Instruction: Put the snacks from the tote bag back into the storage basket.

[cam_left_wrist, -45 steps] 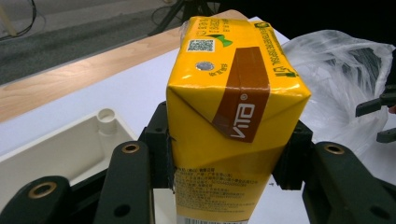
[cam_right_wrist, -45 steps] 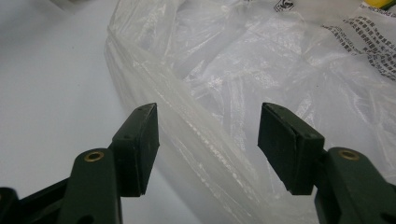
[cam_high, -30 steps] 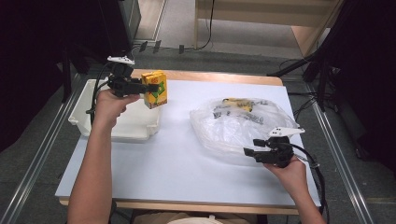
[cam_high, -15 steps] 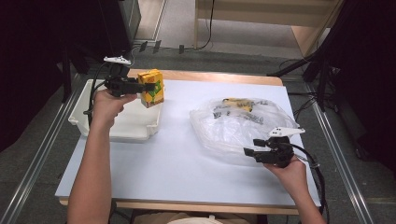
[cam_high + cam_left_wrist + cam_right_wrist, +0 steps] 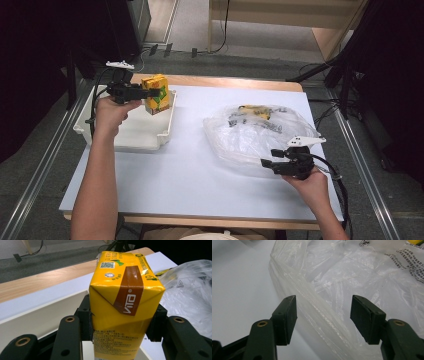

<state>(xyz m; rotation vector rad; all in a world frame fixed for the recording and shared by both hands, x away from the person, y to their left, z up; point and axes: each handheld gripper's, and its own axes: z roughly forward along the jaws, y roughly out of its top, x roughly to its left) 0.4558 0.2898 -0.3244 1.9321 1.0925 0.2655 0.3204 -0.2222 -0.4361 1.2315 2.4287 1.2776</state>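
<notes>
My left gripper (image 5: 152, 92) is shut on a yellow drink carton (image 5: 157, 94), held upright above the far right corner of the white tray (image 5: 135, 136). Seen from the left gripper view, both pads press the sides of the carton (image 5: 123, 305). My right gripper (image 5: 265, 163) rests open at the near edge of a clear plastic bag (image 5: 255, 131) on the right of the table. From the right gripper view, the bag's rim (image 5: 322, 315) runs between the spread jaws, and neither pad touches it. A yellow item (image 5: 254, 111) lies inside the bag at its far side.
The table has a white top (image 5: 190, 175) with a wooden far edge (image 5: 235, 82). Metal rails run along both sides. Cables trail from each gripper, and a dark stand (image 5: 345, 75) rises at the back right.
My left gripper has carried the carton a little left and away, from beside the tray's right rim to over its far corner. The right gripper has stayed put.
</notes>
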